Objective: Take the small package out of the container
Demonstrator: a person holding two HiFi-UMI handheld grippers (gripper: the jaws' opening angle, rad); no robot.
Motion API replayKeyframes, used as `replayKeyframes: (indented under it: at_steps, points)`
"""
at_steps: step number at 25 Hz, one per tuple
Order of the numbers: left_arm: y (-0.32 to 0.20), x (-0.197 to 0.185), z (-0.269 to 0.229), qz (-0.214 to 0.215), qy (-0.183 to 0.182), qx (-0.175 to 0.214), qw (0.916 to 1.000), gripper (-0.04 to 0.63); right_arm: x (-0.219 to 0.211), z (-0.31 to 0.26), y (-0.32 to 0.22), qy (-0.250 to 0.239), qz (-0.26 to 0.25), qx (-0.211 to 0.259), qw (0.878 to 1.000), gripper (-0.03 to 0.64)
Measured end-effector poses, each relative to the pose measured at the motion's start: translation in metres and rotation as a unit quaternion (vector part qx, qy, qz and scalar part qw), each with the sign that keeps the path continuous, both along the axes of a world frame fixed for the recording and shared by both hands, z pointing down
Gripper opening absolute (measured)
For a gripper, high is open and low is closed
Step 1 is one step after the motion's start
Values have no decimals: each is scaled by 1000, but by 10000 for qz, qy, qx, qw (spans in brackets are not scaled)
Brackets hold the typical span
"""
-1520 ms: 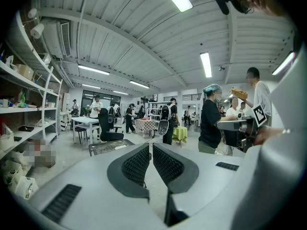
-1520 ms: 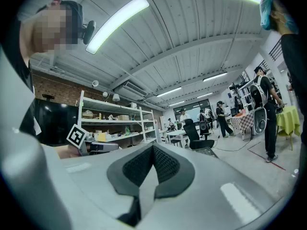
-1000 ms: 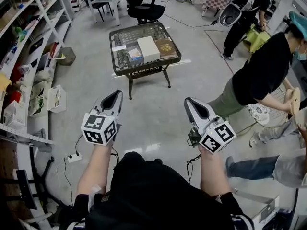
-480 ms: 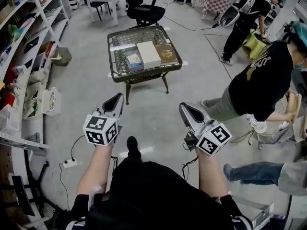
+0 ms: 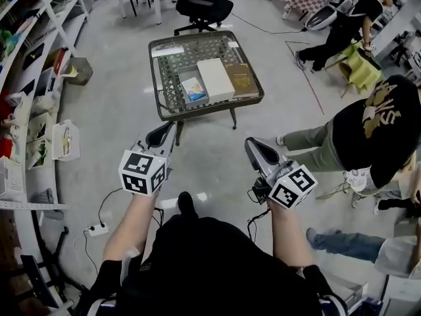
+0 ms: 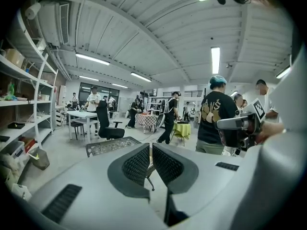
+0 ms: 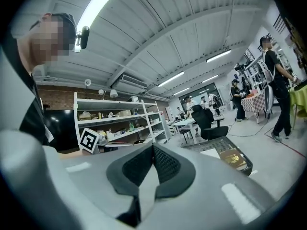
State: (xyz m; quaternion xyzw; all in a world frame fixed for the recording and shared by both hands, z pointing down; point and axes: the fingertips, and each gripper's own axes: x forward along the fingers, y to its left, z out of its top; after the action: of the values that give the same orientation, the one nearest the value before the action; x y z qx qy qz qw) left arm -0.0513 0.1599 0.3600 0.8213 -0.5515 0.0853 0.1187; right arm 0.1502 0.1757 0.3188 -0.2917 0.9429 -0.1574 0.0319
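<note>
2 grippers, left and right, hang over the floor short of 1 table, each with jaws together on nothing. on the table sit 3 boxes in a row: 1 open container holding 1 small package, 1 white box, 1 brown box, plus 1 paper.
</note>
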Motion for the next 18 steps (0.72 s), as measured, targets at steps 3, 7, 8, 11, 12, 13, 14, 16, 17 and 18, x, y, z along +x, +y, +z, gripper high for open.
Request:
replayKeyframes:
  at_steps: [3,7,8,11,12,13,14,16,17,18]
  points:
    - [-20,-24,0,-3,52,-10,10000,25,-28,6,-19,51,-46,-95,9999,14]
    - [-38,-51,-5,29,38,20,10000,25,-54,4,-39,67,-51,-96,9999,14]
    - [-42,-57,-5,27,30,13,10000,25,-59,4,-44,72,-65,-95,9999,14]
    - [-51,-68,-2,15,64,-41,10000,25,-76,9,-53,105,-180,-145,9997,14]
    - [-54,-70,-1,32,75,-57,10000,25,-80,11,-56,120,-224,-166,9995,14]
    - [-57,-71,1,56,77,-71,9999,25,-84,13,-60,130,-260,-188,9994,14]
    - [-60,-71,3,79,75,-92,9999,25,-88,15,-65,131,-285,-213,9993,14]
    - [-67,-73,7,101,84,-153,9998,25,-94,18,-75,115,-327,-268,9990,14]
    - [-71,-74,10,100,96,-193,9997,25,-96,20,-81,99,-350,-298,9989,14]
    - [-76,-74,13,94,106,-238,9996,25,-98,23,-87,80,-377,-334,9987,14]
